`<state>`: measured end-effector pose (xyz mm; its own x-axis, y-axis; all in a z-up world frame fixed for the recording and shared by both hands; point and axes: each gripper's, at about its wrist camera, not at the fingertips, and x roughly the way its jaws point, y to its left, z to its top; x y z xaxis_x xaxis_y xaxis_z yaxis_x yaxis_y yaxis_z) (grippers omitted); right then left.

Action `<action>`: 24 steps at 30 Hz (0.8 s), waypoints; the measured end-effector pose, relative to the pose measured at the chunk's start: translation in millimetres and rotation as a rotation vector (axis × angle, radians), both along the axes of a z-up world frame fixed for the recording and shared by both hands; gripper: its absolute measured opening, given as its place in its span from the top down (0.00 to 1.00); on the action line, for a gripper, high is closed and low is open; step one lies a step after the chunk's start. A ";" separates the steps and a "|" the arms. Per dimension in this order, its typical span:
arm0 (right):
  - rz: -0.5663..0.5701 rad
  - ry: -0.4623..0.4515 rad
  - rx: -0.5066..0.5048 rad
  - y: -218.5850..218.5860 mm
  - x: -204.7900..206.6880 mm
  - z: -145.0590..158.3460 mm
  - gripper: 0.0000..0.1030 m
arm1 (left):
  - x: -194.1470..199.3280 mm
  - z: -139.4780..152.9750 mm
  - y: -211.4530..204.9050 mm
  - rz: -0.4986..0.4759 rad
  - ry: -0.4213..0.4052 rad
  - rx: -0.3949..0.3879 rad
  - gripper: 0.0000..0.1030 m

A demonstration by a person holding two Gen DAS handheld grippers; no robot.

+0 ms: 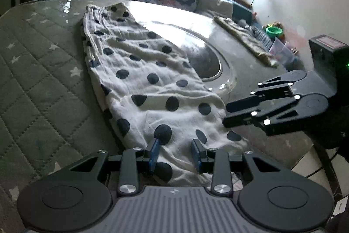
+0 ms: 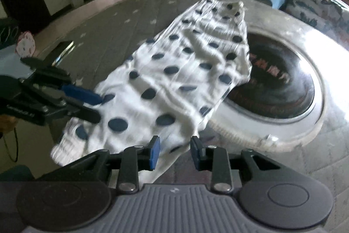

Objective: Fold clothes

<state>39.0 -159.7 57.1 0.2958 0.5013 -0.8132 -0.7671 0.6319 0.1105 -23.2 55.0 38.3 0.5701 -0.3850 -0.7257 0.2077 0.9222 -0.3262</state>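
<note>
While both tools hover at the near hem, the fold has yet to be taken

From the left wrist, the left hand-held gripper [image 1: 175,151] stands part open over the near end of the polka-dot garment [image 1: 148,80], which lies lengthwise on the quilted surface [image 1: 39,71], its right edge overlapping a glass turntable [image 1: 209,62]; nothing is pinched, and the right hand-held gripper [image 1: 226,115] sits at the cloth's right edge; from the blurred right wrist, the right hand-held gripper [image 2: 174,151] also gapes slightly, cloth below it but not clamped; I judge both should pinch matching near corners, lift level and carry them evenly toward the far end.
</note>
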 end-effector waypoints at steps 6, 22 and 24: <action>0.020 -0.054 0.010 1.1 -6.2 14.7 0.71 | -1.4 9.9 0.0 -0.001 -0.031 0.010 0.56; 0.041 -0.047 0.018 16.0 3.7 12.1 0.65 | 15.9 9.7 -6.8 -0.020 -0.045 0.022 0.54; 0.033 -0.068 0.027 20.0 13.1 17.4 0.65 | 20.8 11.1 -7.8 -0.023 -0.056 0.020 0.54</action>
<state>52.1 -139.7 74.5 0.3322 0.5329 -0.7782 -0.7940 0.6033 0.0742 -2.3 47.2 49.4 0.6015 -0.3841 -0.7005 0.2465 0.9233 -0.2946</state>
